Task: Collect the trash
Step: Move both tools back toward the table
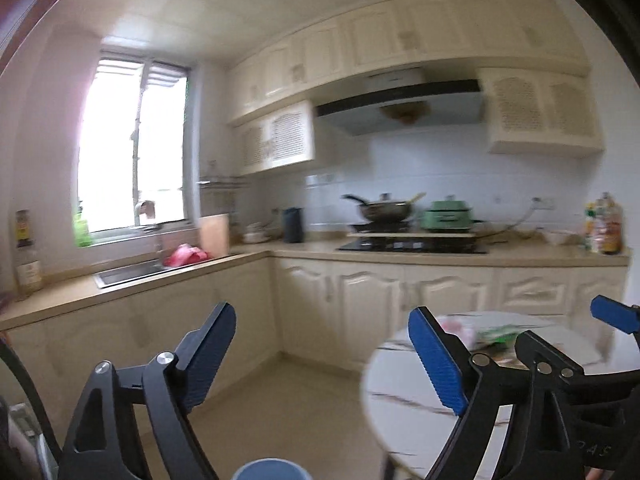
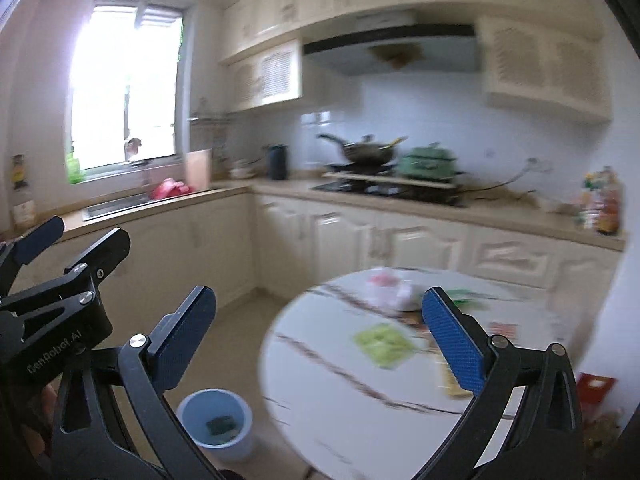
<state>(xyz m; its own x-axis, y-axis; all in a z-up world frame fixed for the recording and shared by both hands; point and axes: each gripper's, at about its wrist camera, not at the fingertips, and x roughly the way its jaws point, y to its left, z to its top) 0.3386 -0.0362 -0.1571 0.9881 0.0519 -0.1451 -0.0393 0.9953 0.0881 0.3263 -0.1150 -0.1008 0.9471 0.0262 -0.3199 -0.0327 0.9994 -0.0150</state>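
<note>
A round white marble-look table carries trash: a yellow-green wrapper, a crumpled white and pink bag, a green wrapper and a red-printed packet. A blue bin stands on the floor left of the table, with a dark green item inside. My right gripper is open and empty above the table's near left edge. My left gripper is open and empty, left of the table. The bin's rim shows at the bottom of the left wrist view.
Cream kitchen cabinets run along the back wall. The counter holds a stove with a wok, a green pot and bottles. A sink sits under the window. A red box lies right of the table.
</note>
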